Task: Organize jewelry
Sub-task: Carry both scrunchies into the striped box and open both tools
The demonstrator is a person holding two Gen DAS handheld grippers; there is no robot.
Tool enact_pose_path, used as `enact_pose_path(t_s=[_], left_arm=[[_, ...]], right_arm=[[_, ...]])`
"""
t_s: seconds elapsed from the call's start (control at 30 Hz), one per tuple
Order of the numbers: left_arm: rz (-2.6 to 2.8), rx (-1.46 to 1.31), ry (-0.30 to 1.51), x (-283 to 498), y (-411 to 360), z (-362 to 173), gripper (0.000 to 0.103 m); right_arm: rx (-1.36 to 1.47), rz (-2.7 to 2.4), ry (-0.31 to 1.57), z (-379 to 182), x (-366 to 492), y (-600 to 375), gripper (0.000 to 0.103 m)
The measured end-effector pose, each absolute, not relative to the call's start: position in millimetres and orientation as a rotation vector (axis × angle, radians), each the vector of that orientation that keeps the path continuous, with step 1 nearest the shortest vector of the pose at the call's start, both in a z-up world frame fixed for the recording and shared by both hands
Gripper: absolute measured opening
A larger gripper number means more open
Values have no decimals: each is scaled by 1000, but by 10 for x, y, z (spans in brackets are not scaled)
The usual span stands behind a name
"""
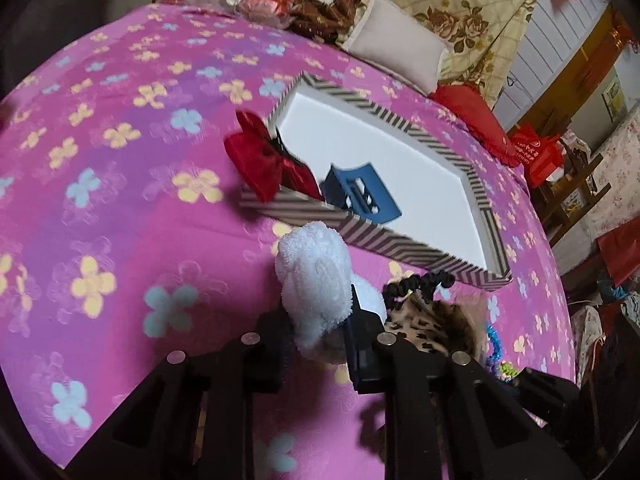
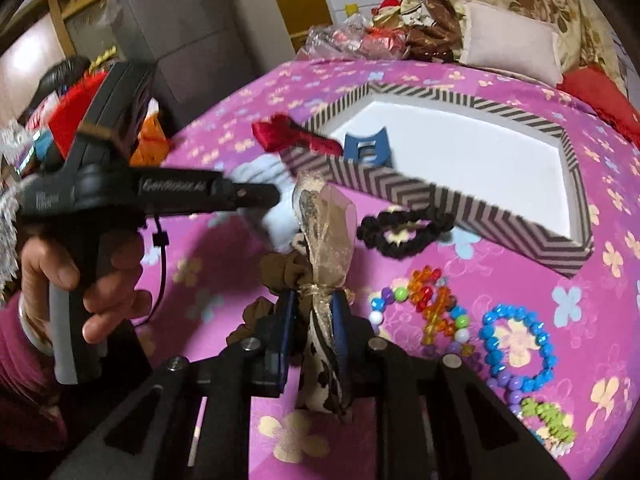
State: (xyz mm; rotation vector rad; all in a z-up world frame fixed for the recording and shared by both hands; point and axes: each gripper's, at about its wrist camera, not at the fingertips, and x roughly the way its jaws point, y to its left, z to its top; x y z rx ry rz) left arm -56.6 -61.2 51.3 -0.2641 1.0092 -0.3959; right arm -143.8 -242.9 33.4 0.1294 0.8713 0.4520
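Left gripper (image 1: pixel 320 336): clamped on white fluffy scrunchie (image 1: pixel 316 272).
Right gripper (image 2: pixel 314 316): pinching leopard-print bow (image 2: pixel 320 240), apparently lifted.
Striped tray (image 1: pixel 400 246): mid-bedspread (image 1: pixel 120 160), holding blue claw clip (image 1: pixel 360 196).

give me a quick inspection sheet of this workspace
surface: pink flowered bedspread, soft and uneven
job's things: striped box holding a blue hair clip, red bow lying over its rim; black scrunchie, orange bead bracelet and blue bead bracelet on the bedspread outside it
clutter: pillows and bags at the far edge
grippers: left tool shut on a white fluffy scrunchie; right tool shut on a leopard bow
cables: thin black cord hanging under the left tool
surroundings: crowded room, grey cabinet, red bags
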Motion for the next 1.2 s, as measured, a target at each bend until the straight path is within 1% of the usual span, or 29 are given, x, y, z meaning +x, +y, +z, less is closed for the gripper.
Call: enact_pose_path(t_s=[0.27, 0.53, 0.73, 0.93, 1.2], left_arm=[[-368, -224, 923, -404, -596, 862, 22], [-342, -162, 892, -165, -701, 981, 22], [-321, -136, 877, 153, -796, 1036, 22], [-319, -124, 883, 537, -957, 1015, 22], [-319, -98, 938, 879, -1118, 756, 22]], right_arm=[[209, 434, 790, 672, -1180, -2638, 19], [237, 399, 754, 826, -809, -2747, 19], [255, 369, 745, 871, -450, -2812, 19], [309, 324, 765, 821, 92, -2891, 19], [350, 268, 853, 492, 762, -2885, 19]])
